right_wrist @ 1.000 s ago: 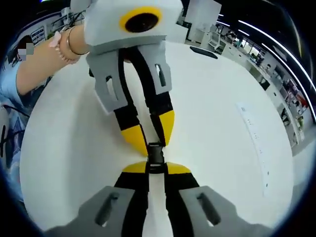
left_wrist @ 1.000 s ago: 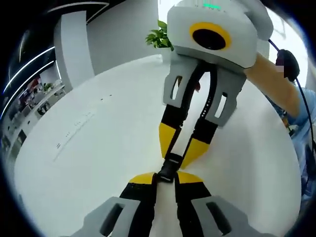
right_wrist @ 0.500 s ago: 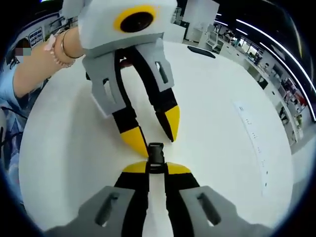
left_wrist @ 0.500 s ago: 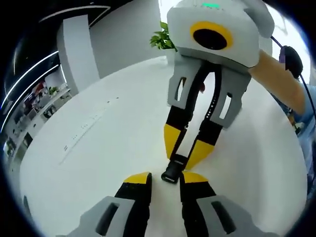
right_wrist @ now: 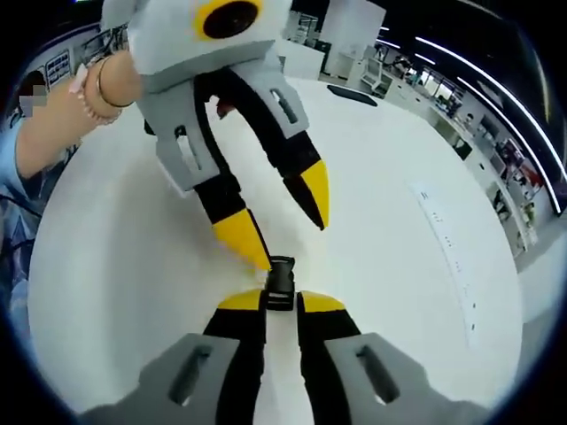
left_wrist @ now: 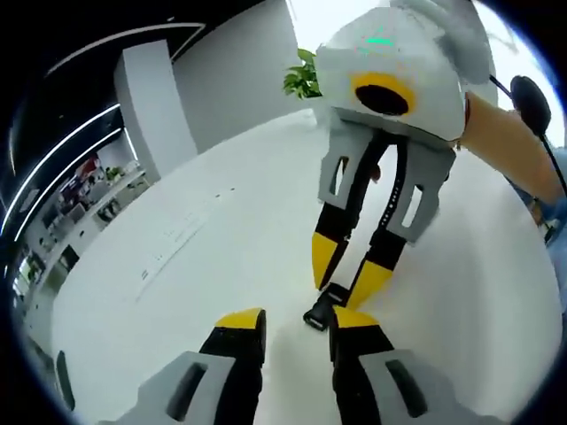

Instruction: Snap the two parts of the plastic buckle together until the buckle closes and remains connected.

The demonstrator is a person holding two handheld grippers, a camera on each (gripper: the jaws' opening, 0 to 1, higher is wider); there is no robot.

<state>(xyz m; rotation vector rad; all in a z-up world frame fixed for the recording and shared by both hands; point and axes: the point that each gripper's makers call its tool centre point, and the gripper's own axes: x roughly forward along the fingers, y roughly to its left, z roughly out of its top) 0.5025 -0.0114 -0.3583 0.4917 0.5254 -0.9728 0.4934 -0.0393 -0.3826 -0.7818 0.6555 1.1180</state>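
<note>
**Buckle in the right gripper, left gripper spread**

Left gripper view: the left gripper has its yellow-tipped jaws apart, with nothing between them, over a white table. Just past its right jaw, the right gripper comes in from the far side, clamped on the black buckle. A potted plant stands at the far table edge; a person's arm reaches in at right.

Right gripper view: the right gripper is closed on the buckle, which juts out beyond its tips. The left gripper hangs just beyond, jaws wide, one tip nearly at the buckle; whether they touch I can't tell. A wrist with a bracelet shows at far left.
</note>
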